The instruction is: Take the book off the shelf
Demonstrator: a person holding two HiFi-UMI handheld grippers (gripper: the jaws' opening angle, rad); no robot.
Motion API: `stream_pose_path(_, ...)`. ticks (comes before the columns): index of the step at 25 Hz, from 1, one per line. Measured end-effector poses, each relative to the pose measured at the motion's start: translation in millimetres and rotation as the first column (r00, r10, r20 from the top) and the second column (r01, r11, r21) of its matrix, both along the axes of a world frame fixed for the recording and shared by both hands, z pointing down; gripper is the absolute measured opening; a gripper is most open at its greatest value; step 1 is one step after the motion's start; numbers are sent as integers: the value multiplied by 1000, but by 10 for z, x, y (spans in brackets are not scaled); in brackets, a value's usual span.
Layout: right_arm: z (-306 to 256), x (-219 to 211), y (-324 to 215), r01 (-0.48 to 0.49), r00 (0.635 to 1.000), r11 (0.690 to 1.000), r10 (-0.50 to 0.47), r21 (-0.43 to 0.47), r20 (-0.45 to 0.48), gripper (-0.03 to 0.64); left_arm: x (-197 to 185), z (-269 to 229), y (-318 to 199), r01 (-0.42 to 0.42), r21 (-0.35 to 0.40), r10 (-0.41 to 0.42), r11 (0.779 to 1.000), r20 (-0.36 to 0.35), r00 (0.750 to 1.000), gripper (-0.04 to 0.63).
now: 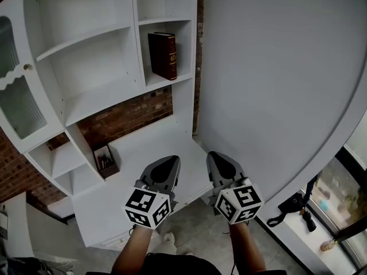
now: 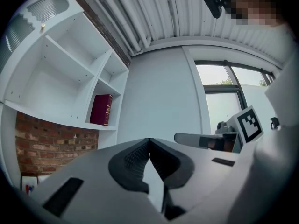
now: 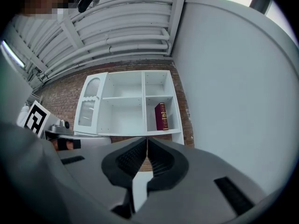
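The book (image 1: 163, 55) stands upright and alone in the lower right compartment of the white shelf unit (image 1: 94, 82), its dark red spine facing out. The other compartments look bare, and a brick wall (image 1: 126, 118) shows below them. Under that lies the white bench (image 1: 150, 145), with a small open box (image 1: 106, 160) at its left.

Both tools are low and near the person, well apart from the book. The left hand-held gripper (image 1: 168, 162) has its jaws pressed together with nothing between them, and the right hand-held gripper (image 1: 217, 157) is the same: closed tight and empty.

The task appears to be at its very start, with the reach toward the shelf not yet made. The next move probably calls for lifting one hand-held gripper up and far into that compartment. Its jaws would need to spread wider than the book's thickness, close across the covers near the spine, and draw the book straight out toward the person.
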State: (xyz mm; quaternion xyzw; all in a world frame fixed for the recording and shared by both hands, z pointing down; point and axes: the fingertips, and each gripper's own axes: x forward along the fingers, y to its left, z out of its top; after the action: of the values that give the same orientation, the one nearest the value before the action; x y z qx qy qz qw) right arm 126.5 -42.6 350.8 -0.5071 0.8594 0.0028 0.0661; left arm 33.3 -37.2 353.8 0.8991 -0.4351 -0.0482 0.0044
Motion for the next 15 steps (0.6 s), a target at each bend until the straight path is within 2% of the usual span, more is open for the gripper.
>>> stream_pose_path(15,-9,13,-388,7,1000,1000,-7,-9,11,23,-23,44,-364,4,-21,-4,1000,-9,1000,17)
